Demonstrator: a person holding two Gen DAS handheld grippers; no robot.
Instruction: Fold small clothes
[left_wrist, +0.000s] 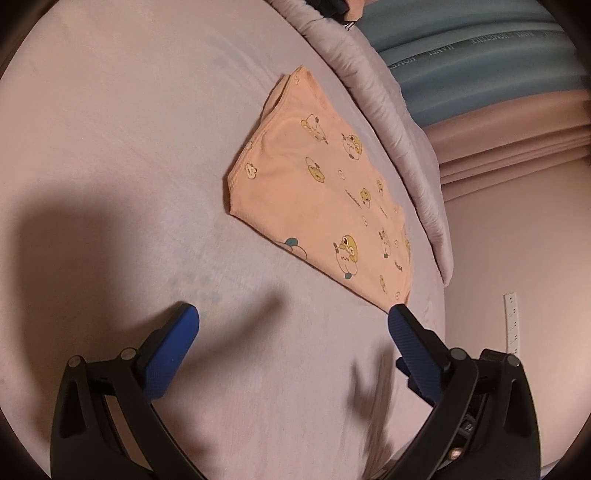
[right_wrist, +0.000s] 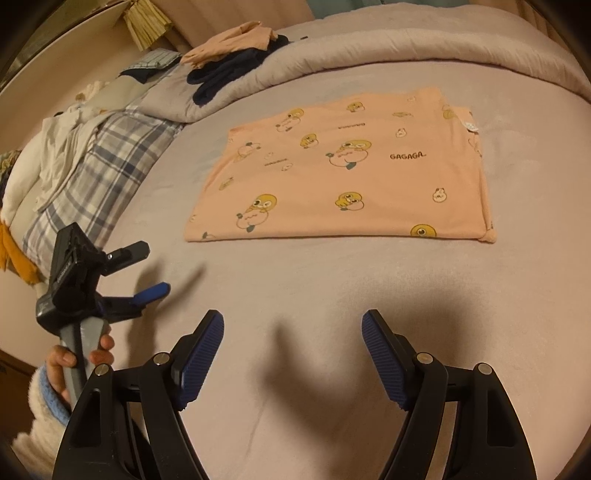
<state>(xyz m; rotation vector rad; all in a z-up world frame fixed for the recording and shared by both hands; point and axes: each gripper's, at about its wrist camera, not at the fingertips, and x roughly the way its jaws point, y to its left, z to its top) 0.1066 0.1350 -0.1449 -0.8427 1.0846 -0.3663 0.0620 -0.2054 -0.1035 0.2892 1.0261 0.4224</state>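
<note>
A small peach garment with yellow cartoon prints lies flat and folded into a rectangle on the lilac bed sheet. It also shows in the left wrist view, lying at an angle ahead and to the right. My left gripper is open and empty above the sheet, its right fingertip near the garment's near corner. It also shows in the right wrist view, at the left and held by a hand. My right gripper is open and empty, a little in front of the garment's near edge.
A rolled lilac duvet runs along the far side of the bed. Dark and peach clothes lie piled on it at the back left. A plaid pillow with white clothes sits at the left. The bed edge drops off at the right.
</note>
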